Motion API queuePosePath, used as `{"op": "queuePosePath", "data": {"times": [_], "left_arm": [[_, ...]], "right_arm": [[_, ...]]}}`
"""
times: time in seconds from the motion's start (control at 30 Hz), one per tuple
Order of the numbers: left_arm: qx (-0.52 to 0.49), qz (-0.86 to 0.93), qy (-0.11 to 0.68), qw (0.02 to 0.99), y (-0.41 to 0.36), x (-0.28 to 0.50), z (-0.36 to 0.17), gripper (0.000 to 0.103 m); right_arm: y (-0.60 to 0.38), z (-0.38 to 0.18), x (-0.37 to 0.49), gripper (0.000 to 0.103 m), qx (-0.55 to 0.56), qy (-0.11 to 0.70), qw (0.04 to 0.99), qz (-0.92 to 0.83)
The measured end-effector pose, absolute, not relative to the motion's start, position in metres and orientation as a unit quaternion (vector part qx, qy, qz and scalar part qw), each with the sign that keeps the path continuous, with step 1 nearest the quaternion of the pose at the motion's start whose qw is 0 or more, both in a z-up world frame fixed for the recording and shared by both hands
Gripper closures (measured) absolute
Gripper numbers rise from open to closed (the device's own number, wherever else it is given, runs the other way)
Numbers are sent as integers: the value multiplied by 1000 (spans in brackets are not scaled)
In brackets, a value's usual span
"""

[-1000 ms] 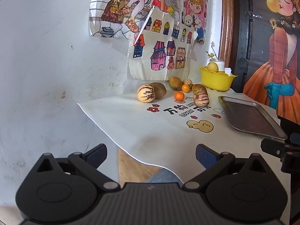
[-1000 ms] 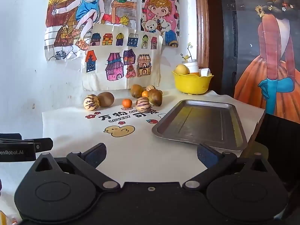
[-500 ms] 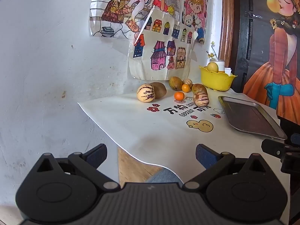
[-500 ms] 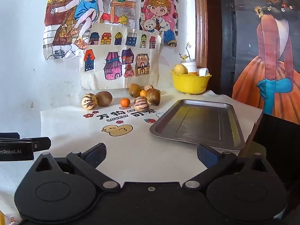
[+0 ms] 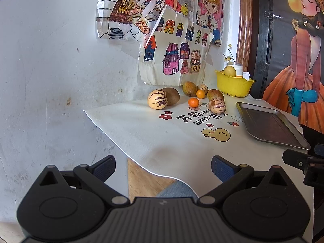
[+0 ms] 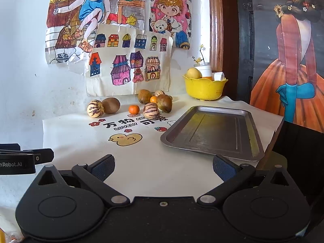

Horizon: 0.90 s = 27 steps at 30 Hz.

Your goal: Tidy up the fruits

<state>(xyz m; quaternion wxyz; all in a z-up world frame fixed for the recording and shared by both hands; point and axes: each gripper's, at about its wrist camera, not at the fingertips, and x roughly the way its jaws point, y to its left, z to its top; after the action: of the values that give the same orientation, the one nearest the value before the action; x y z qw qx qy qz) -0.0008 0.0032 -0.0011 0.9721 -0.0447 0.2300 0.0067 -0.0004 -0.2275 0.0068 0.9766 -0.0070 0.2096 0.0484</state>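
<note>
You are at the approach step with nothing picked yet, both the left gripper (image 5: 163,167) and right gripper (image 6: 163,167) spread wide and empty above the worktop's near edge, so next reach for the fruits (image 6: 150,111) clustered along the far edge beside the empty tray (image 6: 212,130).

Soft daylight lit both views evenly and sharply; faint shadows lay beside the fruit (image 6: 150,110), the tray (image 6: 212,130) glinted, and edges bowed.

L gripper (image 5: 163,167) & R gripper (image 6: 163,167): jaws wide apart, seemingly holding nothing.
</note>
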Motion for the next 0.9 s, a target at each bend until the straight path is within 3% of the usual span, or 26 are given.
{"op": "queuePosePath", "data": {"times": [0.9], "left_arm": [[-44, 8, 232, 972, 2, -1, -1, 0]], "right_arm": [[-228, 6, -1, 0, -7, 211, 976, 48]]}}
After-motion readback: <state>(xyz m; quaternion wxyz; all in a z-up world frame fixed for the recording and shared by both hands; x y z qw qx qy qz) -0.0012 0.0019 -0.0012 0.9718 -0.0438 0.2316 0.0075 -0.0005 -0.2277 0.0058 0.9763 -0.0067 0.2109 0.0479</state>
